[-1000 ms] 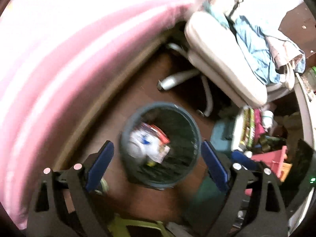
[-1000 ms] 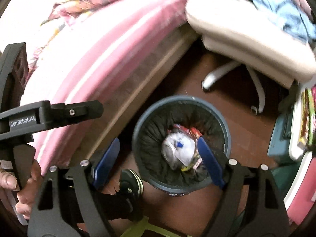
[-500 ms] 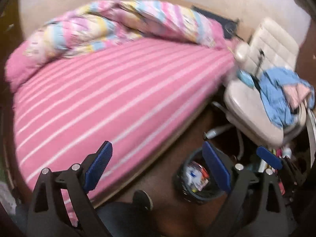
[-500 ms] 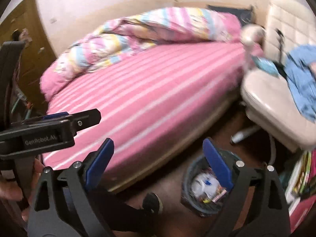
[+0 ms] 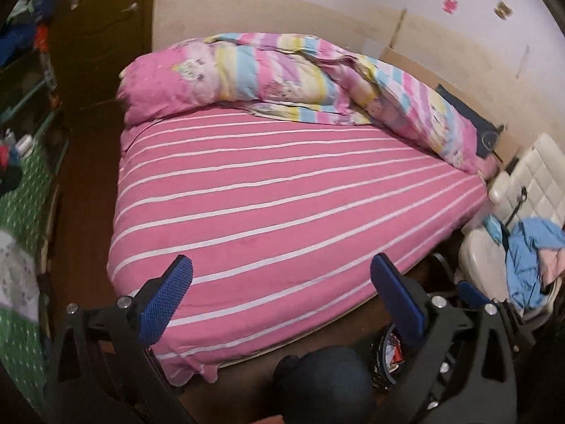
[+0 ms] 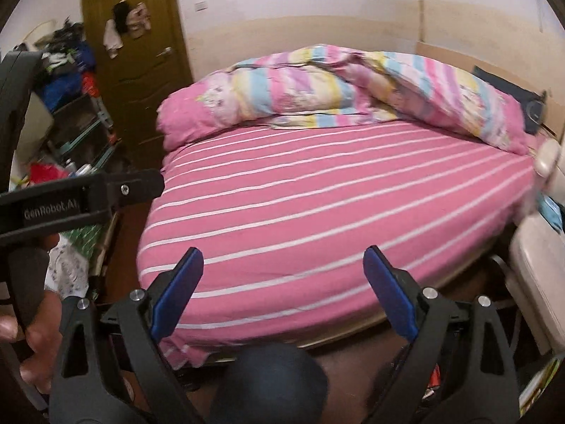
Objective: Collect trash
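My left gripper (image 5: pixel 280 300) is open and empty, raised above the near edge of the pink striped bed (image 5: pixel 282 194). My right gripper (image 6: pixel 282 289) is also open and empty, over the same bed (image 6: pixel 335 194). The dark trash bin (image 5: pixel 383 353) with wrappers inside shows only partly, low right behind the left gripper's right finger. In the right wrist view only a sliver of trash (image 6: pixel 436 376) shows low right. The left gripper's body (image 6: pixel 70 201) appears at the left of the right wrist view.
A bunched pastel duvet (image 5: pixel 317 77) lies along the bed's far side. A cream chair (image 5: pixel 508 247) with blue clothes stands to the right. A wooden door (image 6: pixel 137 63) and cluttered shelves (image 6: pixel 70 106) are at the left. A dark knee (image 6: pixel 268 385) is at the bottom.
Both grippers have lifted and tilted up from over the trash bin to face the bed. The bin has slid down to the lower right edge of both views. Both stay open.
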Tool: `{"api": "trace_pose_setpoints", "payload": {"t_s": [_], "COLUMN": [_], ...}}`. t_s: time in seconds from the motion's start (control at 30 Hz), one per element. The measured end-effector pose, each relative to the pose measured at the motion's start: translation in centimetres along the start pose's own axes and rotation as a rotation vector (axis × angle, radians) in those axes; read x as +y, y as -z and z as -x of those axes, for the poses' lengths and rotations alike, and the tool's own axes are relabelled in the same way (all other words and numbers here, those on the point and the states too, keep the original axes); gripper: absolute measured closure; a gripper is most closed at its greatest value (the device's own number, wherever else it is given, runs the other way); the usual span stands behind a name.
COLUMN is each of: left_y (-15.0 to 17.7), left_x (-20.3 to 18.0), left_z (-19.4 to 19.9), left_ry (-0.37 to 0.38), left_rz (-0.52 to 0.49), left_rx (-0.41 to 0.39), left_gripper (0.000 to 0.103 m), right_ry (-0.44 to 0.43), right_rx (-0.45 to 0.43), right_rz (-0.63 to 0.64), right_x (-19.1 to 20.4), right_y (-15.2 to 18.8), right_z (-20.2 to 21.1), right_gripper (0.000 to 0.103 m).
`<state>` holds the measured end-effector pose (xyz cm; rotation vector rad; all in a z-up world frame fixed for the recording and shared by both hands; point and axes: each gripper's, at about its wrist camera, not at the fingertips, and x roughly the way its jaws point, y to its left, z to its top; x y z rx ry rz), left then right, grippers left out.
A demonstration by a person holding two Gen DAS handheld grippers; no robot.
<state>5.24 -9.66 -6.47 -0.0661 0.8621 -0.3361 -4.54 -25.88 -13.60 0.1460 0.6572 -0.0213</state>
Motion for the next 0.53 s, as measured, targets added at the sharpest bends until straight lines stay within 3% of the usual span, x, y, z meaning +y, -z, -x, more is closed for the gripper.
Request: {"api": "trace_pose_setpoints", "payload": {"t_s": [0.27,0.53], "left_y": [-0.1,0.1], "left_x": [3.5,4.1], "left_z": [2.2,3.9], "left_ry": [-0.058,-0.053], "left_rz": [0.012,0.025], "left_rx": [-0.071,-0.071], "left_gripper": [0.005,0.005], "right_ry": [-0.035,-0.043], "right_rx": [-0.007,-0.023], "right_rz": [0.072,0.095], "right_x": [6.6,8.5], "right_y": [-0.7,-0.5], "right_z": [-0.6,0.4], "right_gripper": [0.012,0.012]}}
